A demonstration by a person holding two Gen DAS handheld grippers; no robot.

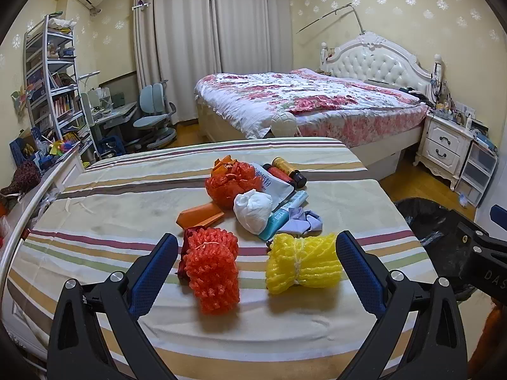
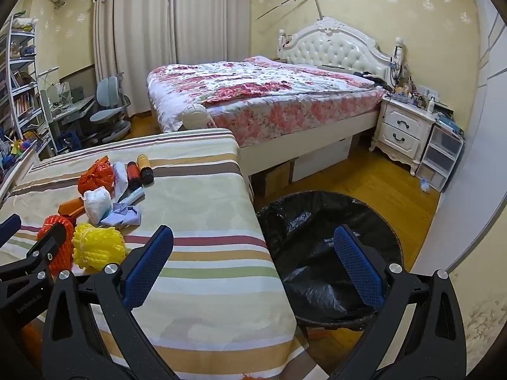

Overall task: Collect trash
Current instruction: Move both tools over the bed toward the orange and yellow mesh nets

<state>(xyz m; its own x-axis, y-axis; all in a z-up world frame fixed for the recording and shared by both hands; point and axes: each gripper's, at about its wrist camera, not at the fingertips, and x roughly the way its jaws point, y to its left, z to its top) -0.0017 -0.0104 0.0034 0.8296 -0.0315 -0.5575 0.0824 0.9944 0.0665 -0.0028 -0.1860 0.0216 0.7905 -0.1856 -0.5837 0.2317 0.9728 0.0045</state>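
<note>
A: Left claw (image 1: 256, 253)?
B: Spread wide, gripping nothing; red net (image 1: 210, 272) and yellow net (image 1: 302, 262) lie between its fingers on the striped counter (image 1: 126, 196).
A: Right claw (image 2: 253, 255)?
B: Wide too, empty (above counter edge and bin (image 2: 301, 221)).

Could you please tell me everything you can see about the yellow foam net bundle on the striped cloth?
The yellow foam net bundle looks like soft, bright yellow mesh foam, the sort that wraps fruit, rolled up and cinched round its middle by a pale tie, so both ends flare. It lies on its side near the front of the striped cloth, apart from the orange-red net bundle beside it. In the left wrist view it sits between the wide-open left tongs, close to one blue pad; nothing grips it.
</note>
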